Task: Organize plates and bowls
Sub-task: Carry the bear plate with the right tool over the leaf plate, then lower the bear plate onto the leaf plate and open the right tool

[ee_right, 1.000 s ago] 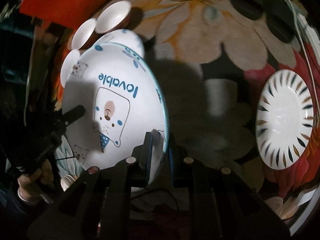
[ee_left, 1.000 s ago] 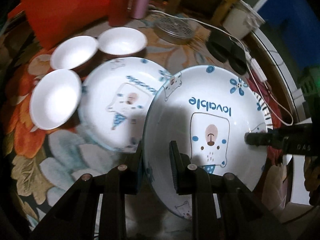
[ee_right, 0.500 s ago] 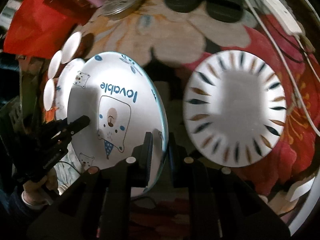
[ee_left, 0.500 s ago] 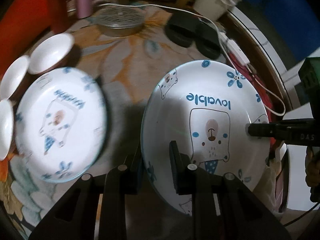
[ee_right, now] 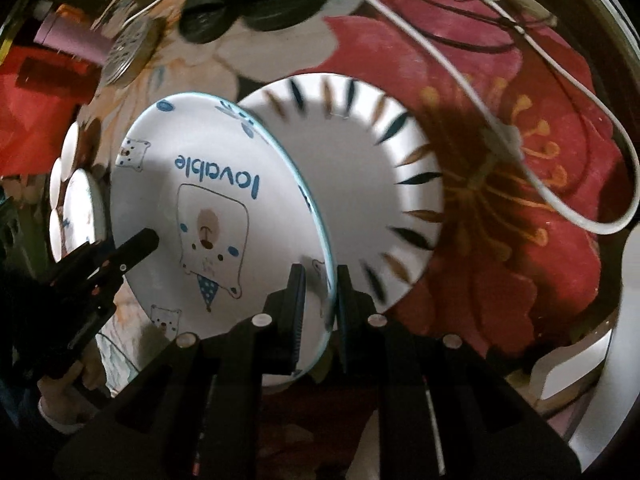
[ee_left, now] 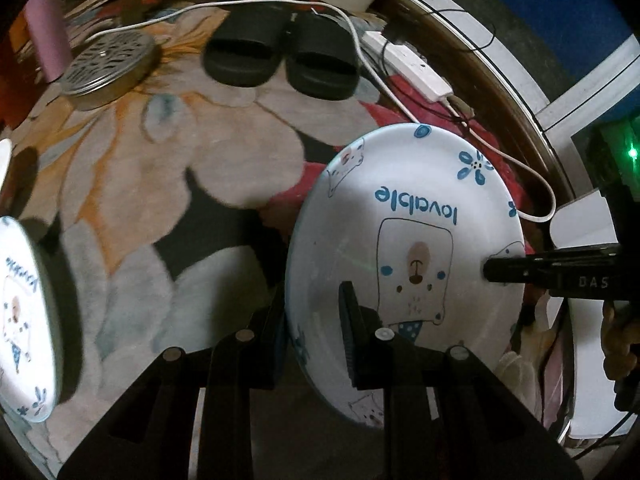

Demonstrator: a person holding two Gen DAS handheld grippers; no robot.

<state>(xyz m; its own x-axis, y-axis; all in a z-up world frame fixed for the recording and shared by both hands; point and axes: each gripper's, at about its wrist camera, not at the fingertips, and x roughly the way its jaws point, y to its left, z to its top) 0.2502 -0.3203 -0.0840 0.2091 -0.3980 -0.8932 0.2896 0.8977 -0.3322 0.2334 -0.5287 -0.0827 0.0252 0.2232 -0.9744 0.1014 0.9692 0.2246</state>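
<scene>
Both grippers hold one white "lovable" bear plate (ee_left: 404,264) in the air, tilted. My left gripper (ee_left: 312,312) is shut on its near rim. My right gripper (ee_right: 320,292) is shut on the opposite rim of the same plate (ee_right: 212,216). A white plate with dark and gold rim strokes (ee_right: 360,184) lies on the floral cloth right behind the held plate. A second bear plate (ee_left: 24,320) lies at the far left. Small white bowls (ee_right: 60,184) sit beyond it.
Black slippers (ee_left: 280,60) and a round metal grate (ee_left: 108,64) lie at the back of the cloth. A white power strip (ee_left: 412,68) and its cable (ee_right: 540,184) run along the right. A pink tumbler (ee_left: 48,40) stands at the back left.
Both grippers carried the held bear plate to the right, away from the second bear plate and bowls. It now overlaps the stroke-rimmed plate in the right wrist view.
</scene>
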